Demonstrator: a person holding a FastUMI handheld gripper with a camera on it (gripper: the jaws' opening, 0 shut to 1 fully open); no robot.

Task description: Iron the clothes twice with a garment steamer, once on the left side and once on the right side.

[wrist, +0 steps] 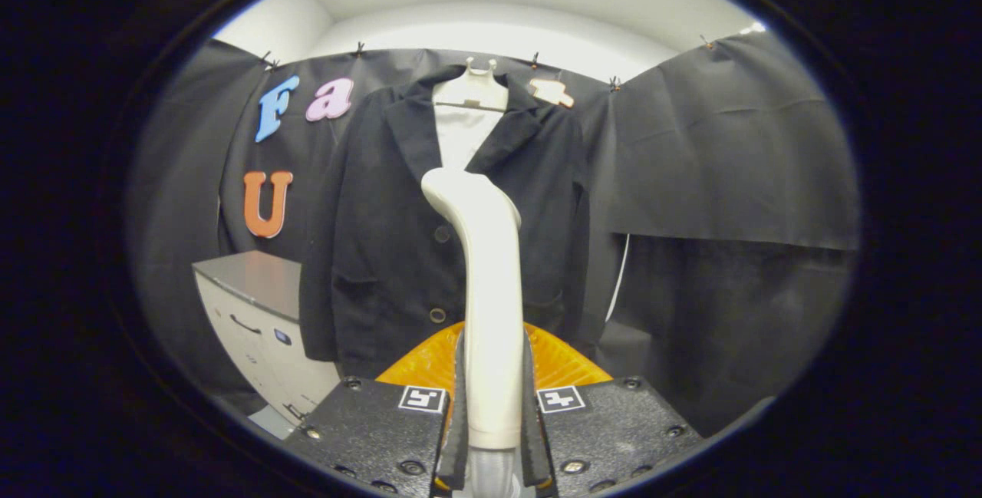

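Observation:
A dark jacket [383, 252] hangs on a white hanger [472, 87] against the booth's wall, with a white lining showing at its collar. My gripper [493, 398] is shut on the handle of a white garment steamer [487, 268], both fingers pressing its sides. The steamer stands upright between the fingers, and its curved head rises in front of the jacket's middle, near the top button. I cannot tell whether the head touches the cloth. The jacket's left and right halves spread to either side of the steamer.
A white drawer cabinet [257, 314] with a grey top stands left of the jacket, below its sleeve. An orange ribbed thing [430, 364] lies just beyond the fingers, under the jacket's hem. A white cord [617, 275] hangs by the jacket's right edge.

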